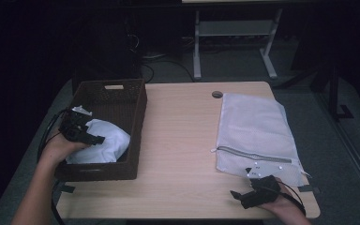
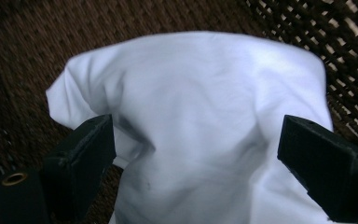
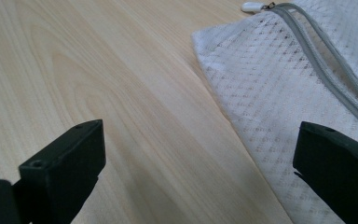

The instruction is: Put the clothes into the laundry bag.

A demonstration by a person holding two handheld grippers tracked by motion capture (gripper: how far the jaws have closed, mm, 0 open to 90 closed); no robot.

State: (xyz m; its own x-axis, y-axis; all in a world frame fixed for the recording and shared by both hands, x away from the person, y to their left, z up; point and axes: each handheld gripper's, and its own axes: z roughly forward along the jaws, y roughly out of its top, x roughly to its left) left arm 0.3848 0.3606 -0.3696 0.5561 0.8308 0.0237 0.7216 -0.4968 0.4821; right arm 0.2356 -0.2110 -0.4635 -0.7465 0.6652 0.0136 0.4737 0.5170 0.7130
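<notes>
right claw (image 1: 242,194) released near mesh bag (image 1: 255,131) | left claw (image 1: 90,136) released over white cloth (image 1: 101,147) in basket (image 1: 136,112)

The basket (image 1: 136,112) walls close around the white cloth (image 1: 104,143) on all sides, so entry is from above only. From its 3 o'clock wall the bare table (image 1: 180,136) runs free until the mesh bag (image 1: 253,131).

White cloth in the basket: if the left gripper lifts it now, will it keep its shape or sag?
The white cloth is bunched in soft folds, so it will probably sag. It looks light. The left gripper, jaws open astride it, may catch only one fold.
</notes>
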